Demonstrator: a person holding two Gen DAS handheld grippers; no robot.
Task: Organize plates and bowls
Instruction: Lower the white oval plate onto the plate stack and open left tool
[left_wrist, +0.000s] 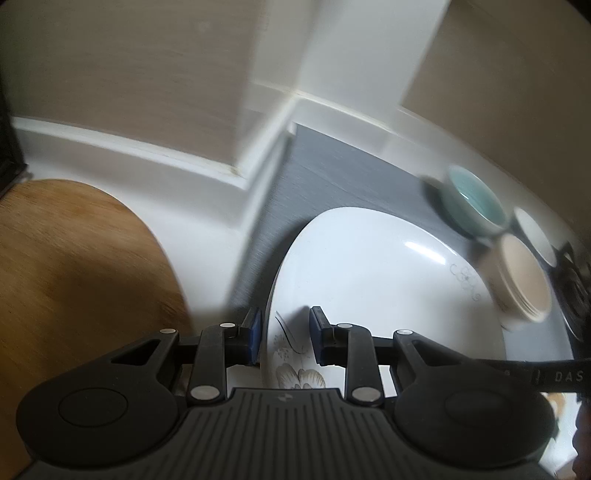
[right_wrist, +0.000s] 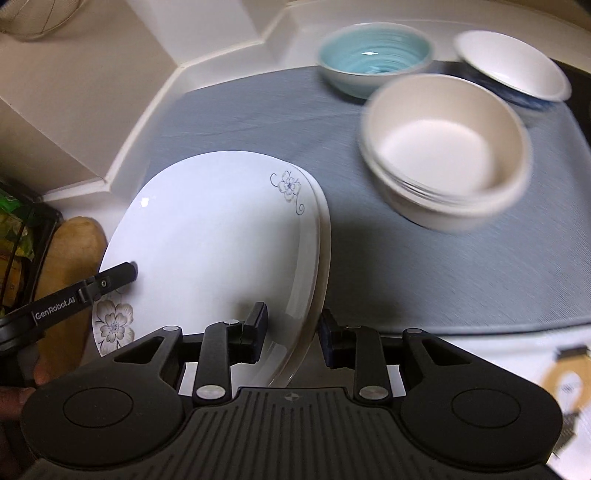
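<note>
A stack of white flower-printed plates (right_wrist: 210, 236) is held tilted above the grey mat (right_wrist: 406, 266). My right gripper (right_wrist: 291, 332) straddles the plates' right rim, its jaws around the edge. My left gripper (left_wrist: 284, 332) straddles the opposite rim of the plates (left_wrist: 369, 280); it also shows in the right wrist view (right_wrist: 125, 271). A teal bowl (right_wrist: 373, 55), a stack of cream bowls (right_wrist: 443, 147) and a white bowl on a blue one (right_wrist: 513, 66) stand on the mat beyond the plates.
A wooden board (left_wrist: 74, 280) lies at the left on the white counter (left_wrist: 207, 206). The counter's raised white back edge (right_wrist: 155, 99) bounds the mat. A dark basket with green packets (right_wrist: 22, 229) sits at far left.
</note>
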